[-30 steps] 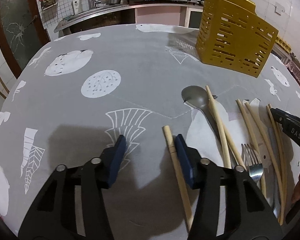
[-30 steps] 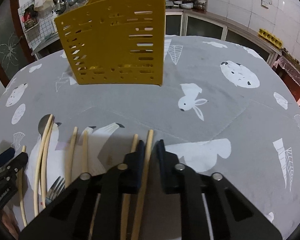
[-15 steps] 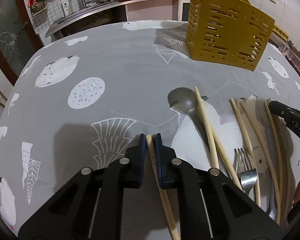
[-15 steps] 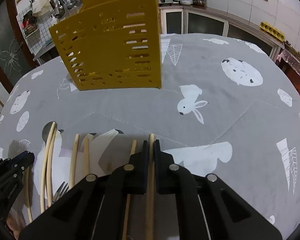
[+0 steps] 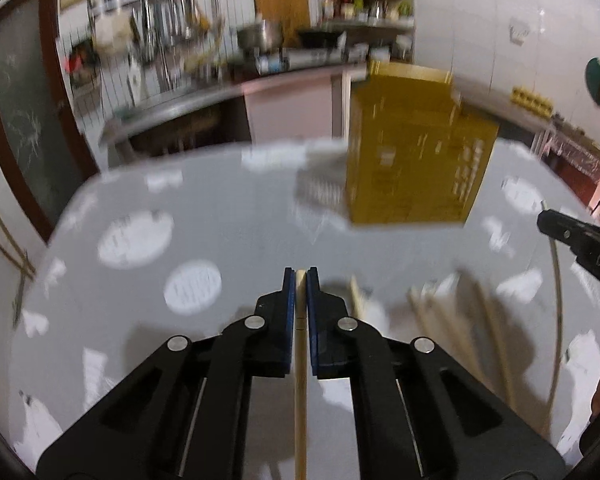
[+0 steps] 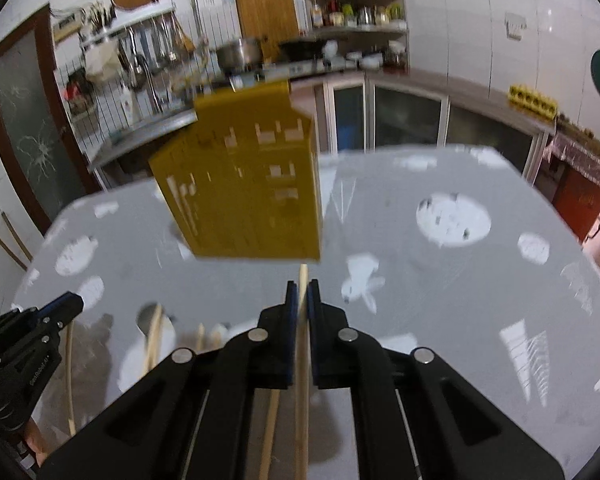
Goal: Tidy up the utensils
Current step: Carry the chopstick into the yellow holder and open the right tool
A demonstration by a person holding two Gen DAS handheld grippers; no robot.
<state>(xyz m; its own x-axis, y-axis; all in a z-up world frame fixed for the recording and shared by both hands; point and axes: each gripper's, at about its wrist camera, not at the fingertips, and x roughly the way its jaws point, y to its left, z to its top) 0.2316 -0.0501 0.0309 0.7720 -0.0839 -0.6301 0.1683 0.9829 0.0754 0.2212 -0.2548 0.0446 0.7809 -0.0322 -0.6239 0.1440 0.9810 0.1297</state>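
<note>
Each gripper's fingers pinch one pale, slim wooden chopstick: left gripper (image 5: 301, 280) and right gripper (image 6: 302, 292); the perforated mustard-yellow holder (image 6: 252, 188) beyond looks blurred.

Each tool (image 5: 298, 276) (image 6: 299, 290) is matt black plastic with blue rubbery pads, clamping a pale, smooth wooden chopstick (image 5: 300, 380) (image 6: 302, 400). Ahead stands a perforated mustard-yellow plastic holder (image 5: 416, 164) (image 6: 252, 188). Matt grey printed cloth (image 5: 228, 216) (image 6: 440, 288) covers the worktop.
</note>
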